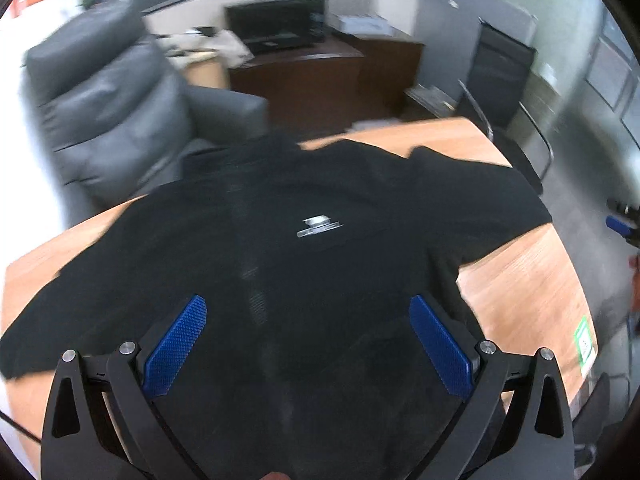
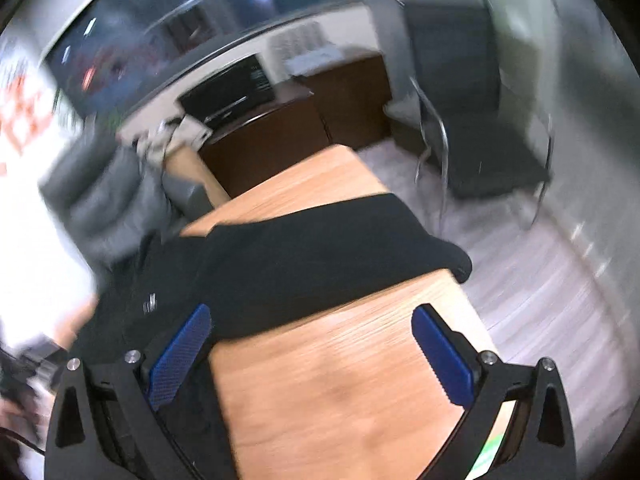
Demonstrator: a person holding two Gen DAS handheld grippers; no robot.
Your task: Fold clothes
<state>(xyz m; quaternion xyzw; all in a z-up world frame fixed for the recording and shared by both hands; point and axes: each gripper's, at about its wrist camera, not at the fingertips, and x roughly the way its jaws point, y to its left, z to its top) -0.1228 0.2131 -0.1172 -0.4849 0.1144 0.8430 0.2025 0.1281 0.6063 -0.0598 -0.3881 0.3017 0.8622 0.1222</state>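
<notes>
Lying spread on a wooden table (image 1: 520,272), black shirt (image 1: 304,248) with small white logo (image 1: 319,226), left gripper (image 1: 306,312) wide open above it, right gripper (image 2: 312,320) wide open, holding nothing, over table beside sleeve (image 2: 340,240)

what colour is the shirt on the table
Black, with a small white logo on the shirt; it shows best in the left wrist view.

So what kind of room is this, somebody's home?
More likely an office or meeting room: a dark wooden desk with a monitor on it, a metal-framed visitor chair, and a grey padded armchair beyond the wooden table holding the black shirt.
</notes>
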